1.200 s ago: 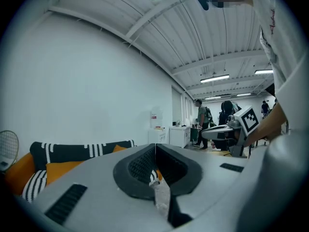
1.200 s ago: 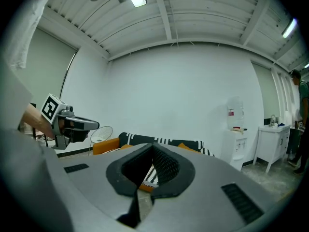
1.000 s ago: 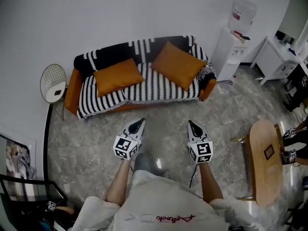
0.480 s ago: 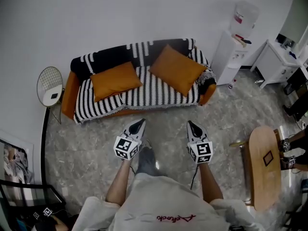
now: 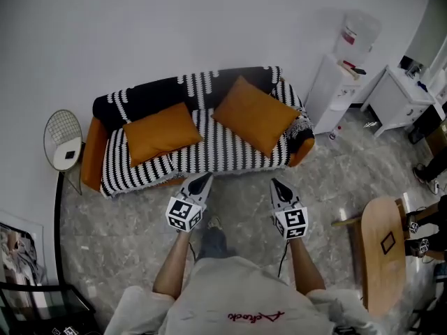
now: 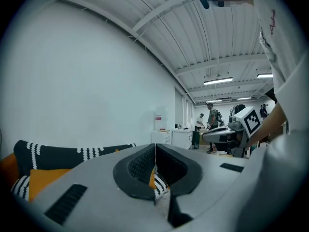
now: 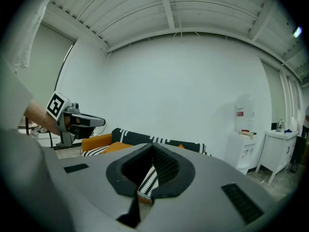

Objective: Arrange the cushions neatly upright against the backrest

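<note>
Two orange cushions lie on an orange sofa [image 5: 91,160] covered by a black-and-white striped throw. The left cushion [image 5: 160,131] rests flat on the seat. The right cushion [image 5: 255,114] lies tilted, one corner up against the backrest. My left gripper [image 5: 203,179] and right gripper [image 5: 274,183] are both shut and empty, held level just short of the sofa's front edge. In the left gripper view, part of the left cushion [image 6: 46,179] shows at the lower left. The right gripper view shows the sofa [image 7: 99,141] beyond the shut jaws.
A round wire side table [image 5: 63,135] stands left of the sofa. A white water dispenser [image 5: 342,75] and a white cabinet [image 5: 401,96] stand to the right. A wooden table [image 5: 384,246] is at the right, with other people nearby.
Both grippers have moved forward toward the sofa, which now sits closer and lower in the head view. Their jaws stay shut.
</note>
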Demonstrator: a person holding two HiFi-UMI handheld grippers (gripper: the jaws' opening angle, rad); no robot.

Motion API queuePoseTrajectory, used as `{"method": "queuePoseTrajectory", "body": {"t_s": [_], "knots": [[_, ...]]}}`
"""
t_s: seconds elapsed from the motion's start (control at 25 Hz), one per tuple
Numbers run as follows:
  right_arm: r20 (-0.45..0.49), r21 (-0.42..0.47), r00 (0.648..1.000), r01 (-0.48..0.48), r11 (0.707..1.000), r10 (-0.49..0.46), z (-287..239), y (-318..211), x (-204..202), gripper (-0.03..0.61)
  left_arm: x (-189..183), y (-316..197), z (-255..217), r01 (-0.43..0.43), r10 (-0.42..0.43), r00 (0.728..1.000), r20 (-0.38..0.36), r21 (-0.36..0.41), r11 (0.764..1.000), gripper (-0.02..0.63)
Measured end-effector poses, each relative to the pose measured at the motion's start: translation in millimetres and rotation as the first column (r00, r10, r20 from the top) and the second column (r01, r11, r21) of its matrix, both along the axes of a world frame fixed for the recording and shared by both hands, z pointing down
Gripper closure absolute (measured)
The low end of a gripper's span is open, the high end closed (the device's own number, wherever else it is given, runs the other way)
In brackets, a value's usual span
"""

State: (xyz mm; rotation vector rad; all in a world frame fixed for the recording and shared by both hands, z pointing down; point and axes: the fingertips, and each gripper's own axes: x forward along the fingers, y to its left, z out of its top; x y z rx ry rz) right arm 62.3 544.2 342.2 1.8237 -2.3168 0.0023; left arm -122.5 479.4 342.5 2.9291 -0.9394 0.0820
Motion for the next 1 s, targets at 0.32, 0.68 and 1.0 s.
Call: {"method": "queuePoseTrajectory", "body": {"t_s": [0.32, 0.68, 1.0], "knots": [[0.003, -0.012, 1.000, -0.027, 1.000, 0.027, -11, -98, 2, 0.551, -2, -96, -3, -0.025, 0.025, 1.000, 0.007, -0.023, 0.999, 0.584], [-0.008, -0.029, 0.997, -0.082, 0.996, 0.081, -13, -183, 5, 0.551, 1, -192, -1, -0.064, 0.064, 0.998, -0.001, -0.042, 0.997, 0.584], [-0.006, -0.018, 0.988, -0.152, 0.988, 0.152, -13, -246, 9, 0.551, 6, -263, 1, -0.119, 0.119, 0.993, -0.007, -0.045, 0.992, 0.584]]}}
